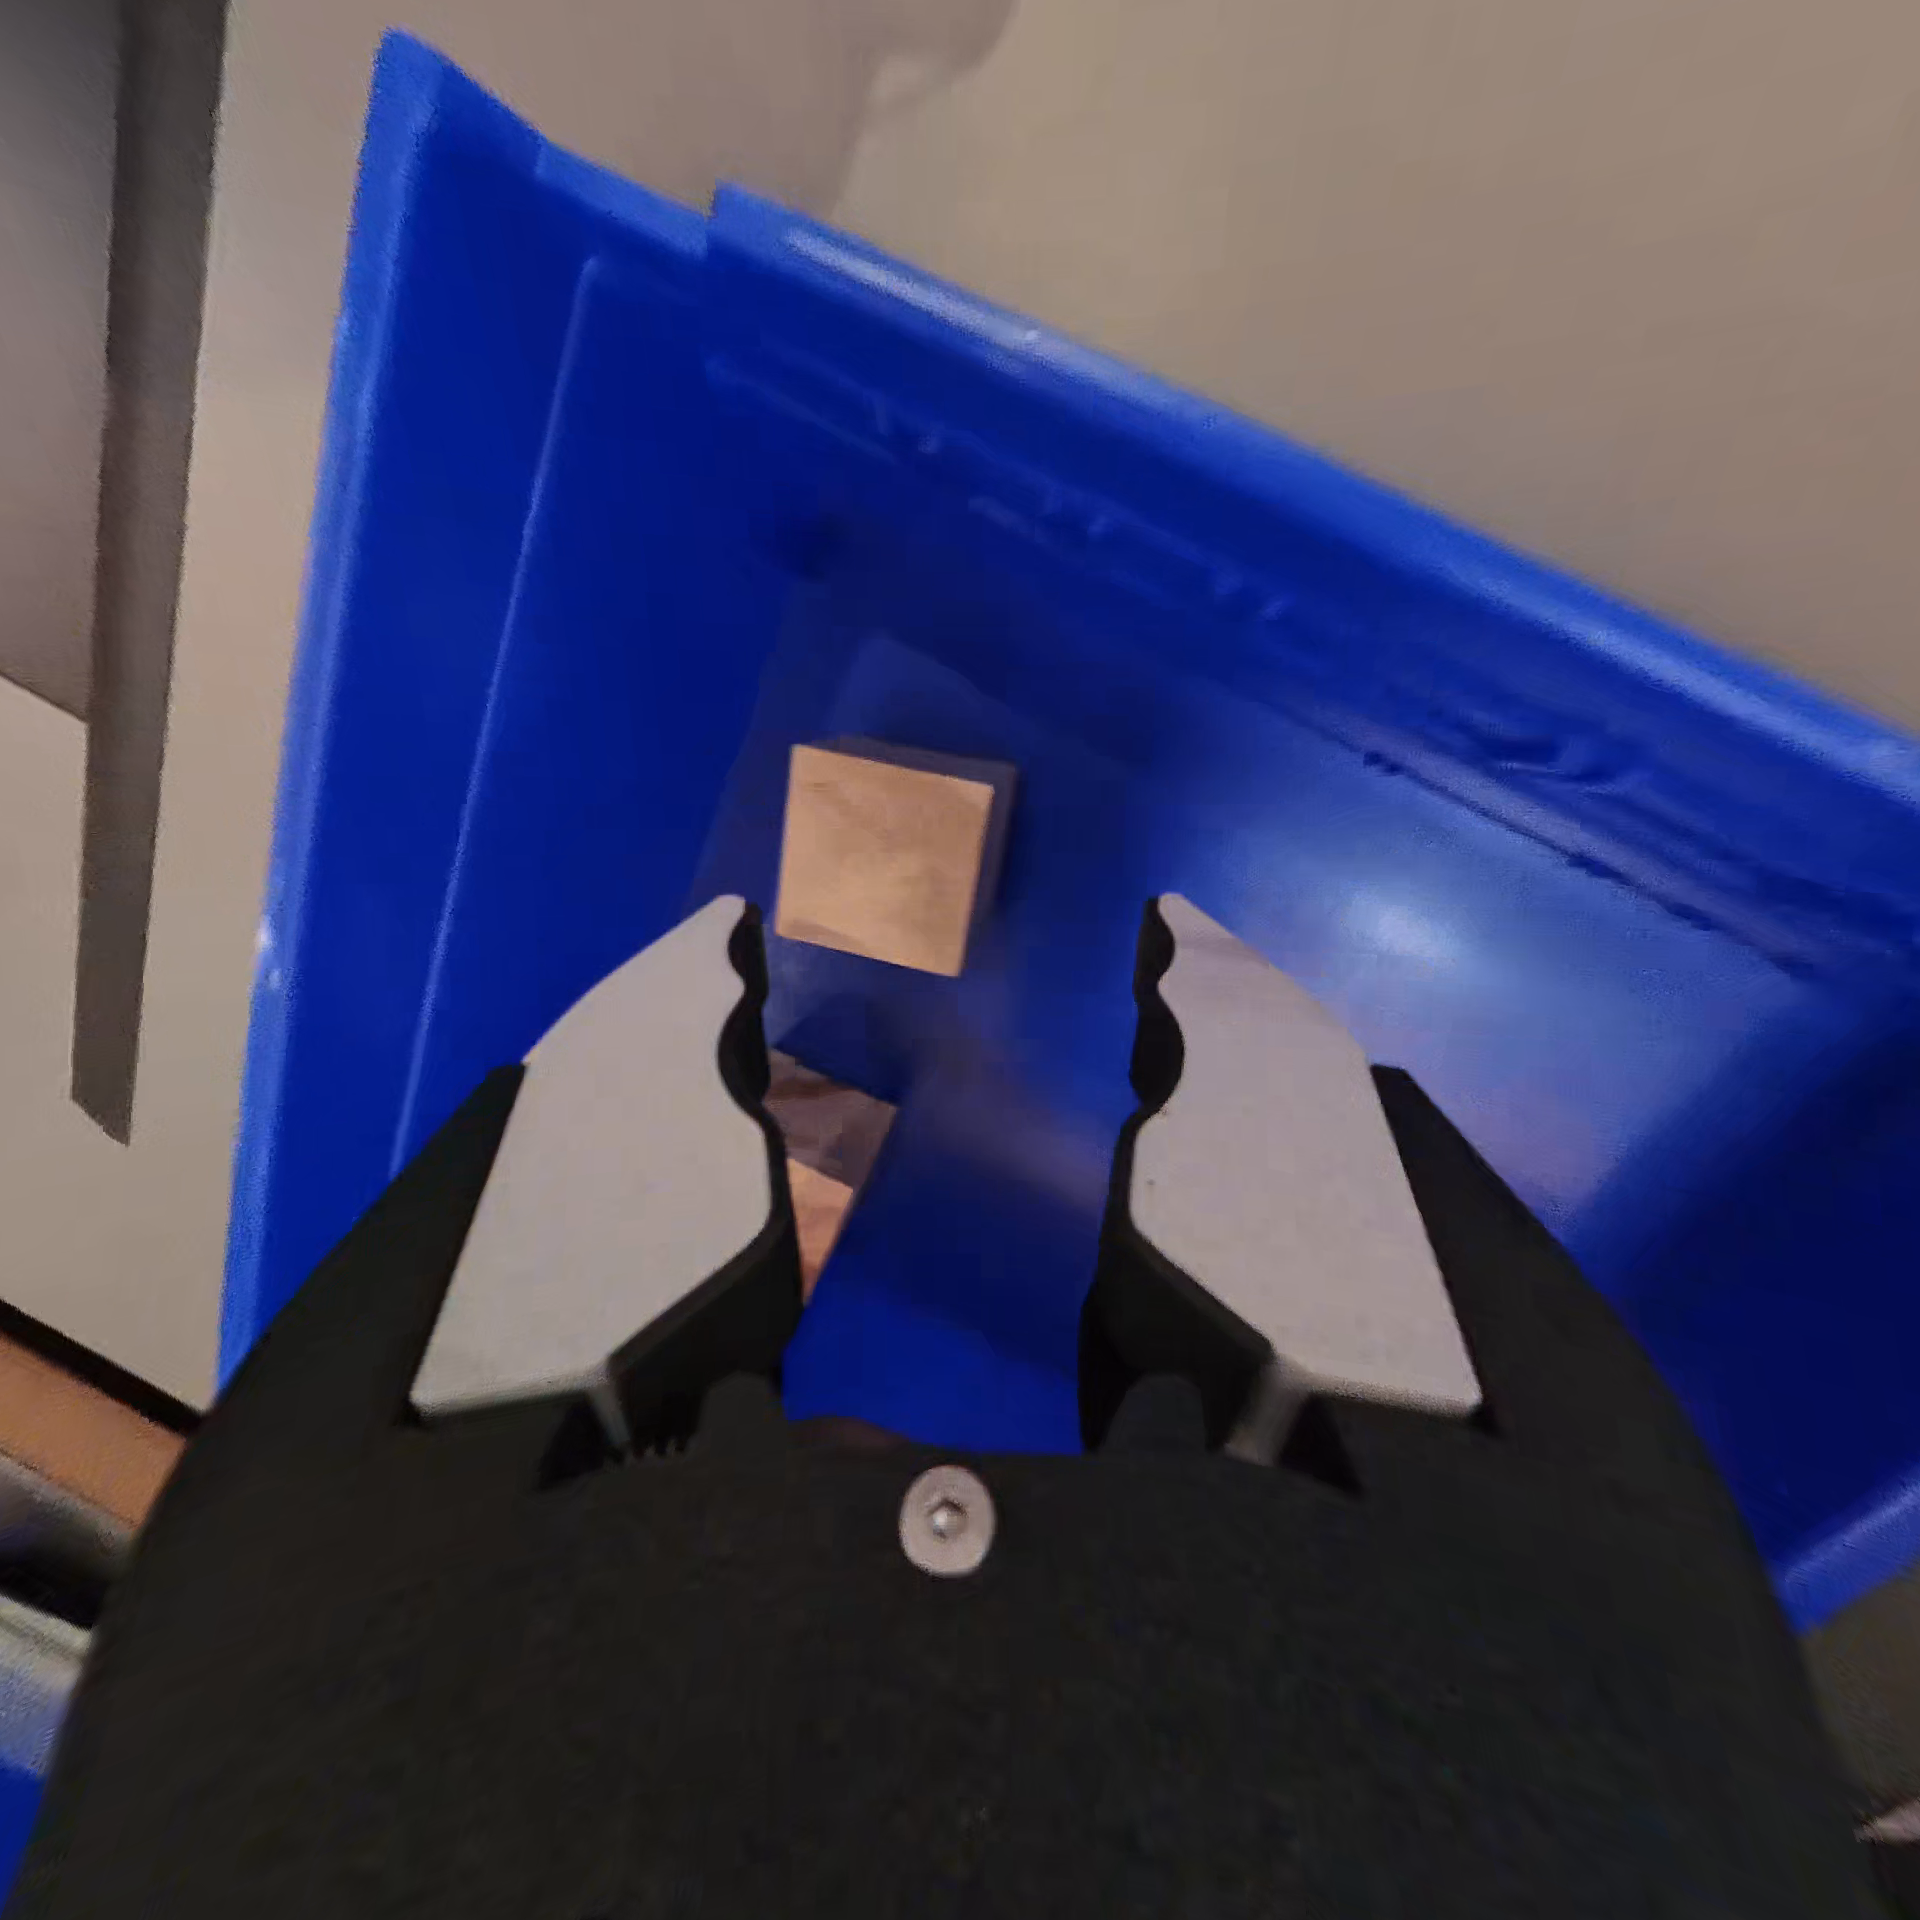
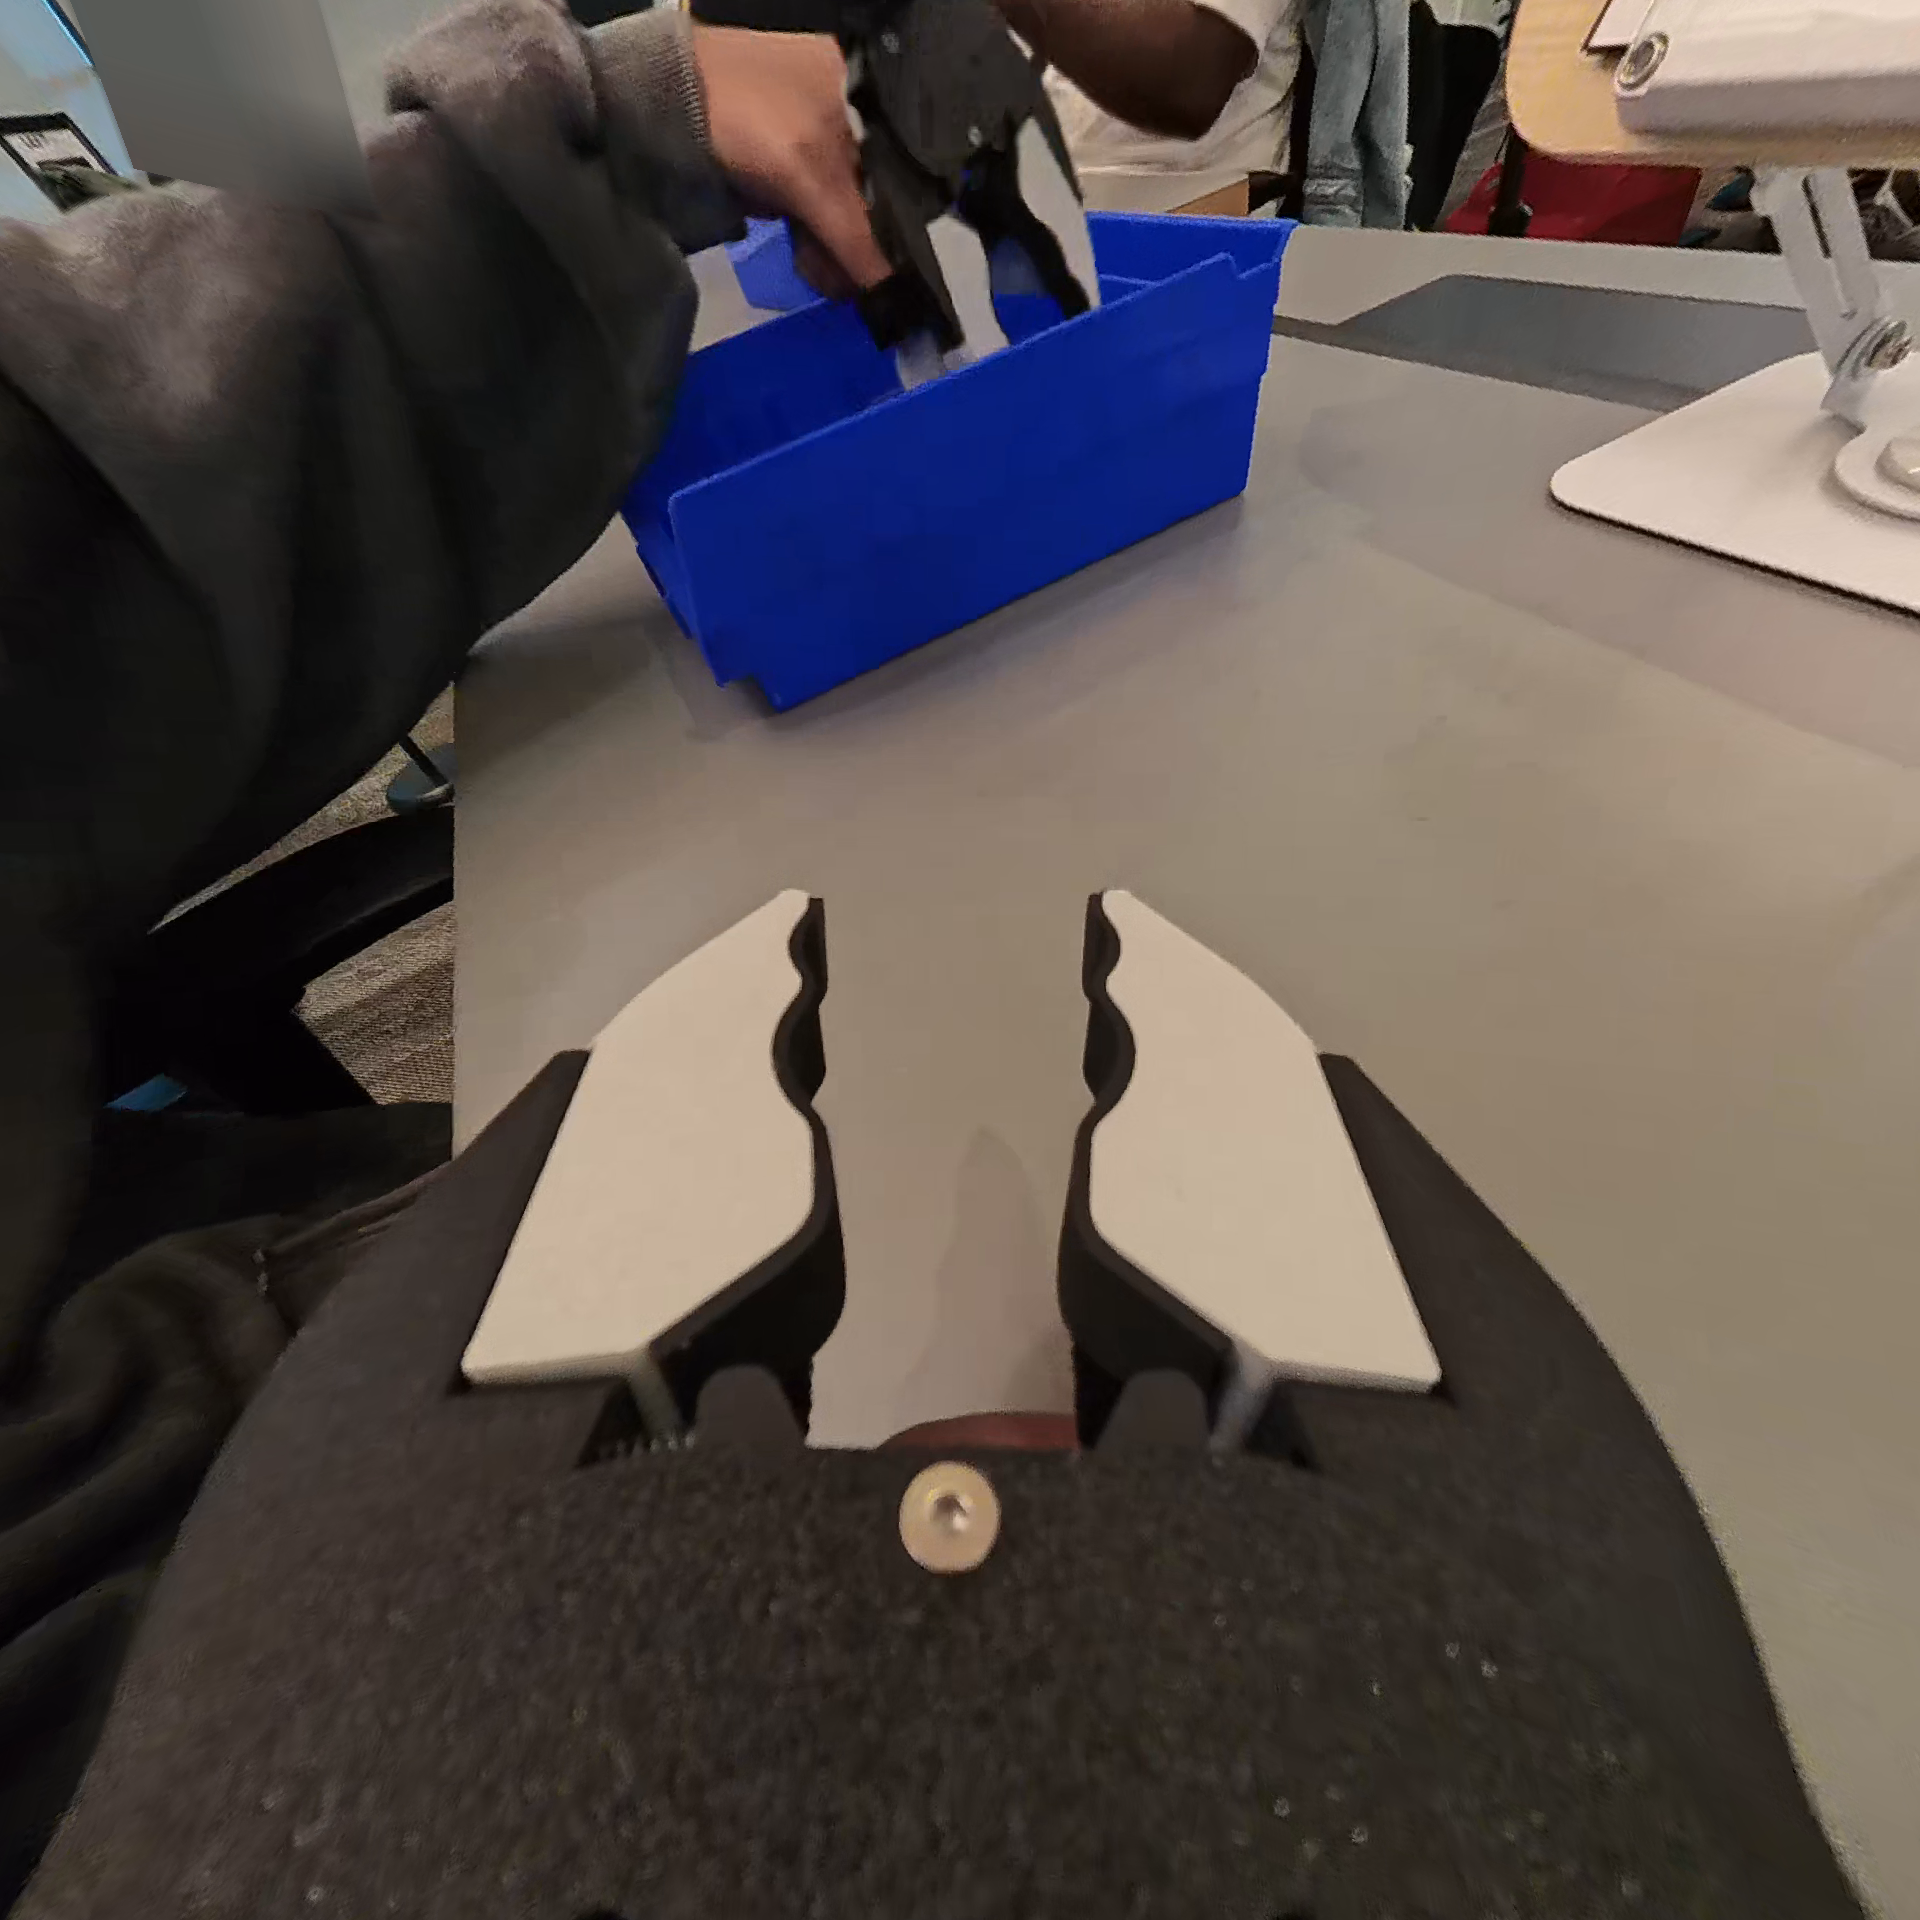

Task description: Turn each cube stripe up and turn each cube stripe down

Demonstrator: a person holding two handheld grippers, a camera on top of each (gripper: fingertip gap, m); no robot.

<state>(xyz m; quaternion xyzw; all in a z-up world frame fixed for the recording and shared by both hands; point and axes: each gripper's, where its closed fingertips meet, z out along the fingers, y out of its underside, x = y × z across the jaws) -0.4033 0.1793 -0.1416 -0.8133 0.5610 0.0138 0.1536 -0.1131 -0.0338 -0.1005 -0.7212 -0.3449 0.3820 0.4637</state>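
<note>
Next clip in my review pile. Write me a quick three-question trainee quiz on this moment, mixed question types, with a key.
1. True or false: the left gripper is shut on the wooden cube.
2. Multiple choice: where does the wooden cube sit? A) on the grey table B) inside the blue bin C) between the right gripper's fingers
3. Short answer: what lies between the fingers of the right gripper?

Key
1. False: its fingers are apart, and the cube lies just beyond the tips.
2. B
3. Nothing: only bare table shows in the gap, well short of the bin.
</note>
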